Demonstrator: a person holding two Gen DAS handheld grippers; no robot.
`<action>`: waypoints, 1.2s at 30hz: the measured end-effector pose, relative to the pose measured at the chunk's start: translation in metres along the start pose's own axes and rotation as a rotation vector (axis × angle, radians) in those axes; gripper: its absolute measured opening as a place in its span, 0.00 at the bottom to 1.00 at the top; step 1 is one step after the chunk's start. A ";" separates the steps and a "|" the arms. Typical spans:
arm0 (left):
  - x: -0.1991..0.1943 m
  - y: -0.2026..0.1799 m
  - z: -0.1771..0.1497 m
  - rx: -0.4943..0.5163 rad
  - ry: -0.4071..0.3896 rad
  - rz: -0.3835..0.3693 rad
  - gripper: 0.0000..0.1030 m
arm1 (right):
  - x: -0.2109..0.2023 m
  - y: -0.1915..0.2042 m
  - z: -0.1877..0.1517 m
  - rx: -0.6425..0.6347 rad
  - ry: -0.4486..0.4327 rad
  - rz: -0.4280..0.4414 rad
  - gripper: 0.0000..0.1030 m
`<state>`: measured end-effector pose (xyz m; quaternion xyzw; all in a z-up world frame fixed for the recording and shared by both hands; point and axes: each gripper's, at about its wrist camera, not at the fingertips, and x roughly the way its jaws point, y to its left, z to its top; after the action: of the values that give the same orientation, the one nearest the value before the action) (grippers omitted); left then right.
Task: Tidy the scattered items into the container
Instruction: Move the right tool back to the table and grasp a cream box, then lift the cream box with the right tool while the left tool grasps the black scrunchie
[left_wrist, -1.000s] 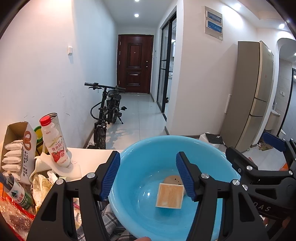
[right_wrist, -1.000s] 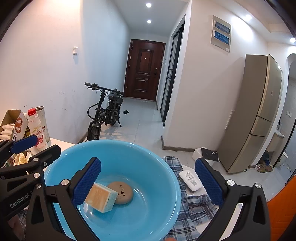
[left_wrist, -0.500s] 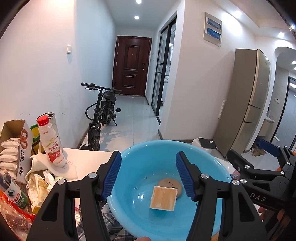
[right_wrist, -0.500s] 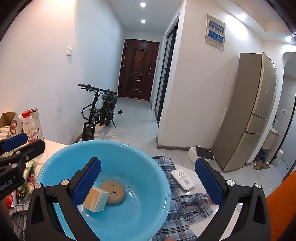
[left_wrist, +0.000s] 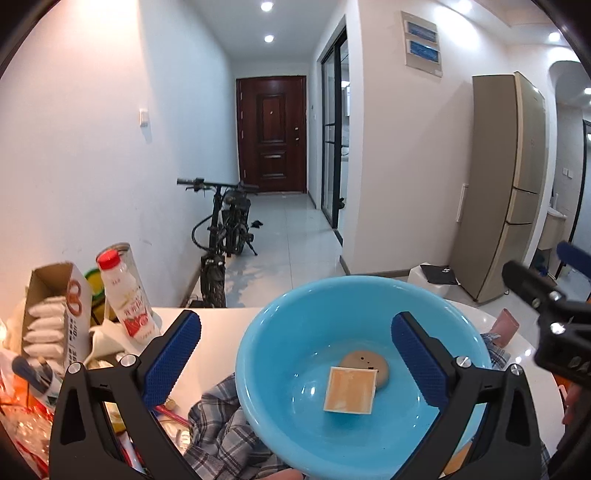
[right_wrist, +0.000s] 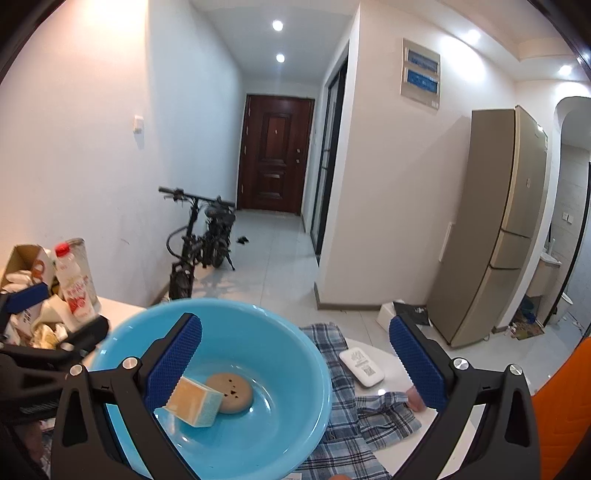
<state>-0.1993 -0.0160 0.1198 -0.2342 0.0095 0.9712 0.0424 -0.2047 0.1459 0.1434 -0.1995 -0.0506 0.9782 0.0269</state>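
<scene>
A light blue basin (left_wrist: 295, 325) (right_wrist: 288, 343) sits on a plaid cloth on the white table. Inside it lie a small tan box (left_wrist: 350, 389) (right_wrist: 194, 402) and a flat brown round piece (left_wrist: 365, 363) (right_wrist: 231, 391). My left gripper (left_wrist: 295, 362) is open and empty, hovering over the basin's left side. My right gripper (right_wrist: 295, 362) is open and empty, above the basin's right rim. A white remote-like device (right_wrist: 362, 367) lies on the cloth to the right of the basin, and a pink item (left_wrist: 506, 326) (right_wrist: 415, 397) lies near it.
A cluttered pile at the table's left holds a red-capped drink bottle (left_wrist: 125, 295) (right_wrist: 74, 284), a cardboard snack box (left_wrist: 51, 314) and wrappers. The plaid cloth (right_wrist: 369, 417) spreads under the basin. Beyond the table are a bicycle (left_wrist: 225, 236), a hallway and a fridge (right_wrist: 495, 229).
My left gripper's jaws have spread much wider apart. The right gripper has drifted away to the right in the left wrist view. The box and round piece stay in the basin.
</scene>
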 end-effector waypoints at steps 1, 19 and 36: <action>-0.004 0.000 0.001 0.003 -0.013 -0.007 1.00 | -0.009 -0.002 0.000 0.019 -0.013 0.015 1.00; -0.029 0.005 0.008 -0.007 -0.052 -0.060 1.00 | -0.035 0.034 -0.164 0.010 0.311 0.178 1.00; -0.020 -0.002 0.005 0.012 -0.027 -0.048 1.00 | 0.006 0.051 -0.201 0.077 0.362 0.208 0.44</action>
<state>-0.1841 -0.0157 0.1335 -0.2207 0.0088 0.9730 0.0674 -0.1325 0.1130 -0.0486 -0.3751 0.0136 0.9251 -0.0581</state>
